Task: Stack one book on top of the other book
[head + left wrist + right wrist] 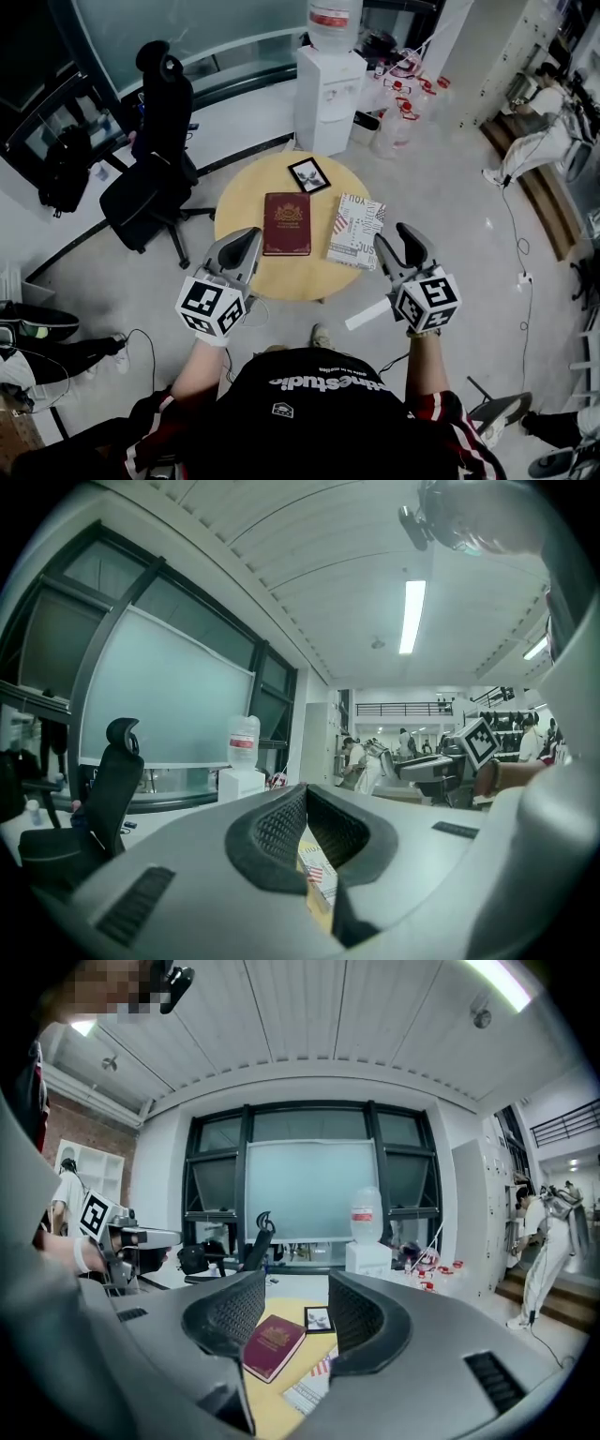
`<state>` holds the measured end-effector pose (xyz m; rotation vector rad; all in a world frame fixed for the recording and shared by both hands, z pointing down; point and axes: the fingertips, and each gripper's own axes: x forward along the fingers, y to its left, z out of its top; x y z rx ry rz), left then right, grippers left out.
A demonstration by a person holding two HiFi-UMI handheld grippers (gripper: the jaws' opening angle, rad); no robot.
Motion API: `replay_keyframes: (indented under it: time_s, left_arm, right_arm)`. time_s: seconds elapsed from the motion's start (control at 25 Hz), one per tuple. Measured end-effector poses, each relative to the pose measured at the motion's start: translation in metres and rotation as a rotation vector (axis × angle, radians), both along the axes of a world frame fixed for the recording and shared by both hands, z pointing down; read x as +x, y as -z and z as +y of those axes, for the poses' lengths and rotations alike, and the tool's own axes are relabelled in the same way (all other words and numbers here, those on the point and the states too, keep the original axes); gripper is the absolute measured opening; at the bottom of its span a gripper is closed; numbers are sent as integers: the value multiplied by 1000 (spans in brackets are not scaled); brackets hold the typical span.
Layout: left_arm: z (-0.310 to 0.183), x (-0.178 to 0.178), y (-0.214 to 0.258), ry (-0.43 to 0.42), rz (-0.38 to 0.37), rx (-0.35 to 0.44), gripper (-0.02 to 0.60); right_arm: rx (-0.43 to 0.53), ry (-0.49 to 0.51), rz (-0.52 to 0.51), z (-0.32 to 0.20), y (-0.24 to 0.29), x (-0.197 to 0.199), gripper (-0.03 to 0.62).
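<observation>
Round yellow worktop (246, 187) in an office: red book (287, 223) and patterned book (356, 231) lie flat side by side, unstacked. Left gripper (247, 240) clenched, empty. Right gripper (396, 246) released, jaws apart, empty, facing the books, probably readied for a pickup.

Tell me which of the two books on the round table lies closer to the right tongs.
The white patterned book, right of the dark red book; it lies just ahead of the open right tongs.

Left tool (249, 236) jaws together, empty, level. Right tool (394, 238) jaws apart, empty, tipped slightly down.
</observation>
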<state>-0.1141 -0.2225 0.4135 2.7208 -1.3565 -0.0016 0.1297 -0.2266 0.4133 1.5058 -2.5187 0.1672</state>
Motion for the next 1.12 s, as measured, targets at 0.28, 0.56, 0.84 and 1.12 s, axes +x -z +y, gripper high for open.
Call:
replay_keyframes:
  time_s: [0.28, 0.56, 0.84, 1.12]
  left_arm:
    - [-3, 20, -8, 0, -4, -14, 17]
    - [-12, 49, -11, -27, -11, -24, 17]
    - [-17, 70, -11, -36, -32, -26, 17]
    - [-21, 87, -19, -28, -57, -39, 17]
  right_arm:
    - [-60, -21, 6, -11, -33, 26, 219]
    - [-122, -50, 25, -22, -69, 58, 221]
    - [-206, -61, 47, -35, -115, 84, 225]
    - [-311, -56, 28, -45, -169, 103, 232]
